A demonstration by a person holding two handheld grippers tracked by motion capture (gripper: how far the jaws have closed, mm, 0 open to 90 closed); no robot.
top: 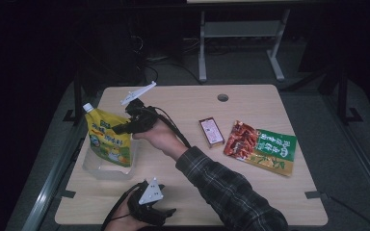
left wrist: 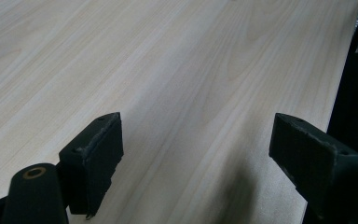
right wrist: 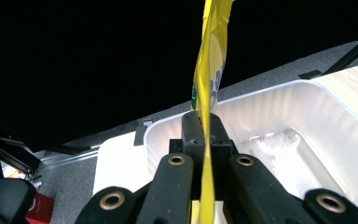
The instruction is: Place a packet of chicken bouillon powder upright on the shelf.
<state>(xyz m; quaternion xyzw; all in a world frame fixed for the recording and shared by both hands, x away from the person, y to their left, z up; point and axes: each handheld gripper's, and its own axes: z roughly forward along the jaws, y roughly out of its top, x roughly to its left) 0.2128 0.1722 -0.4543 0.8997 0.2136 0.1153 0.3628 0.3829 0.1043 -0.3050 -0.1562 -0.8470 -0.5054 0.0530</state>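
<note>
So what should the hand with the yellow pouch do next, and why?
Probably lower it a little. The right gripper is shut on the yellow pouch, which hangs upright over the clear tub, so easing down would set it inside.

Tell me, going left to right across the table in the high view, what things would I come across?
Yellow spouted pouch held over a clear plastic tub, right gripper clamped on the pouch's edge, small red box, red-and-green snack packet.

The table [top: 183, 103] lay bare mid-board; a tub [top: 92, 166] and upright pouch [top: 108, 139] blocked its left edge.
</note>
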